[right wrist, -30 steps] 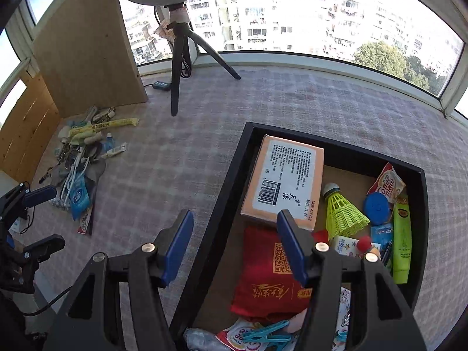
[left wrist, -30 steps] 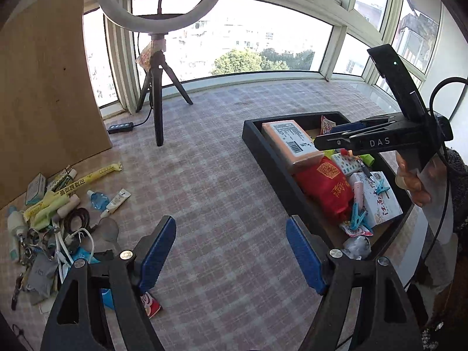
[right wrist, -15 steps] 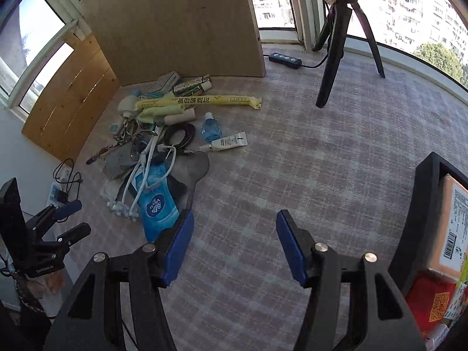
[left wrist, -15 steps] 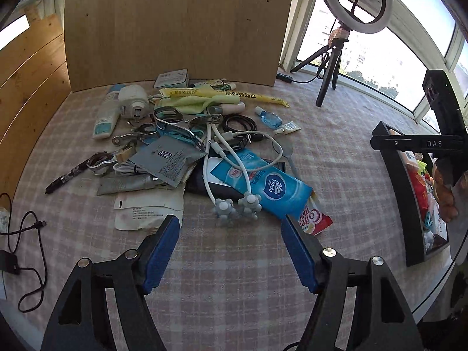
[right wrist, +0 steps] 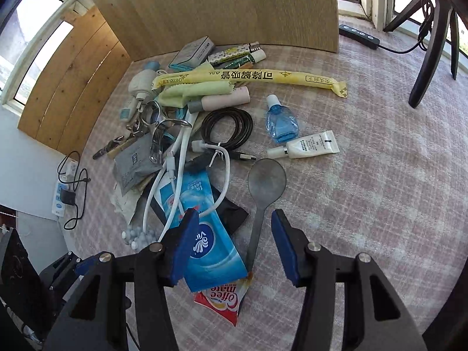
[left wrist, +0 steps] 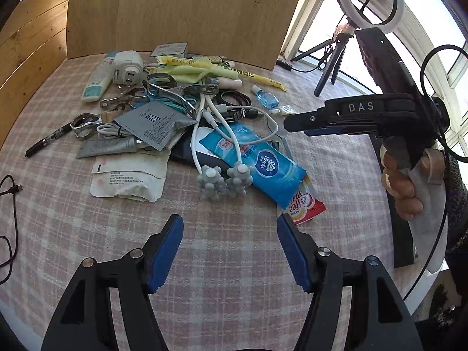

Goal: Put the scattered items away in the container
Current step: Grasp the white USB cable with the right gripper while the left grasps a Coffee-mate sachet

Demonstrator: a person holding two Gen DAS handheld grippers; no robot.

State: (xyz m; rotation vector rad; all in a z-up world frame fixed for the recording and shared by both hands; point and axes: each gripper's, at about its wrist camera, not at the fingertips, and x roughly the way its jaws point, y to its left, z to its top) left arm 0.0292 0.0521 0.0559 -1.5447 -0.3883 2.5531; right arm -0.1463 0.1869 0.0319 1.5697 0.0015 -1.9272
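Note:
A pile of scattered items lies on the checked cloth. It holds a blue tissue pack [left wrist: 257,161] [right wrist: 204,234], a red Coffee-mate sachet [left wrist: 304,204] [right wrist: 222,298], a grey spoon [right wrist: 263,187], a white massager cord with grey balls [left wrist: 222,181], a coiled black cable [right wrist: 226,128], a small blue bottle [right wrist: 282,122], a white tube [right wrist: 307,146] and a long yellow packet [right wrist: 248,79]. My left gripper [left wrist: 229,251] is open and empty, just short of the pile. My right gripper [right wrist: 234,245] is open and empty, its jaws either side of the spoon handle and tissue pack. The container's black wall [left wrist: 403,234] shows at the right edge.
A wooden board [left wrist: 187,11] stands behind the pile. A ring light tripod [left wrist: 330,67] and a power strip [right wrist: 359,35] are at the back right. Loose black cables [left wrist: 8,222] lie by the left edge of the table.
Both grippers have swung away from the container to the pile. The right gripper has come down close over the spoon and tissue pack. Both have stayed open.

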